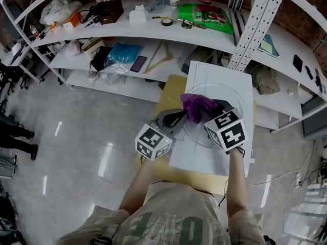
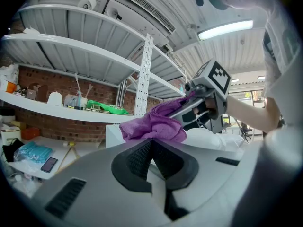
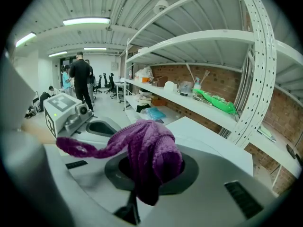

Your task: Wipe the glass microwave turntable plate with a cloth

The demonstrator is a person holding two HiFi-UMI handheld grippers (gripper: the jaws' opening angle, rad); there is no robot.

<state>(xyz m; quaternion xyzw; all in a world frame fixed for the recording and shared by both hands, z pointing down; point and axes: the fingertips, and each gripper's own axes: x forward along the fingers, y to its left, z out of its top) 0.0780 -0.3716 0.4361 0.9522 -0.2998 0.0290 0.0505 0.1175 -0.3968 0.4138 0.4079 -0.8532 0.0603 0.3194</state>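
The clear glass turntable plate [image 1: 231,97] lies on a white board [image 1: 204,157]; only its faint round outline shows. A purple cloth [image 1: 196,105] bunches over the plate's left part. My right gripper [image 1: 212,111] is shut on that cloth [image 3: 151,148], which hangs out of its jaws with one end trailing left. My left gripper [image 1: 179,117] sits at the plate's left rim. Its pads [image 2: 137,157] are closed on a thin pale edge that looks like the rim. In the left gripper view the cloth [image 2: 154,124] lies just beyond the jaws, with the right gripper [image 2: 208,91] behind it.
The white board rests on a small wooden table [image 1: 171,93]. White shelves [image 1: 153,29] full of boxes, tools and a green packet [image 1: 207,15] curve behind it, with a perforated post [image 1: 255,24] at the right. Grey floor lies to the left. People stand far off [image 3: 80,79].
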